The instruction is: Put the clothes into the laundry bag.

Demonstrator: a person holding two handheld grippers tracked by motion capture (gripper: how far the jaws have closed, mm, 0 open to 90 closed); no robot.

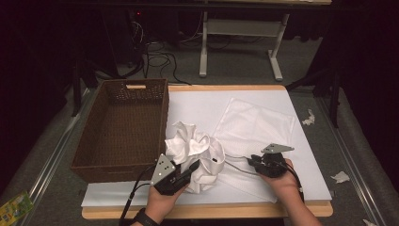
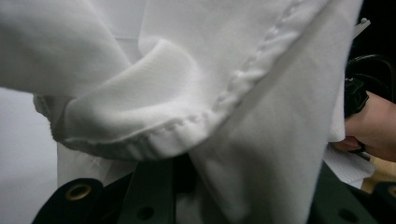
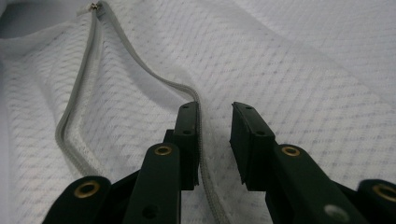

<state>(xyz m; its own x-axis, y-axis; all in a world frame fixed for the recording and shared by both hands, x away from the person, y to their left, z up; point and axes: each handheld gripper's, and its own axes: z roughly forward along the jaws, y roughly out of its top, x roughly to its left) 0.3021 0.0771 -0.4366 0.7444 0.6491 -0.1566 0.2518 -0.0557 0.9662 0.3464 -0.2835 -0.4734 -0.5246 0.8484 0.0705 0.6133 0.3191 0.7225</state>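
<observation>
White garment in one hand, mesh bag under the other.

The left gripper (image 1: 188, 170) has its fingers clenched on a bunched white garment (image 1: 197, 148), which billows up just past them. The right gripper (image 3: 215, 140) has fingers parted, resting on a white mesh laundry bag (image 1: 256, 125) on the bench (image 1: 301, 188), its grey zipper (image 3: 140, 63) touching the left fingertip.
</observation>
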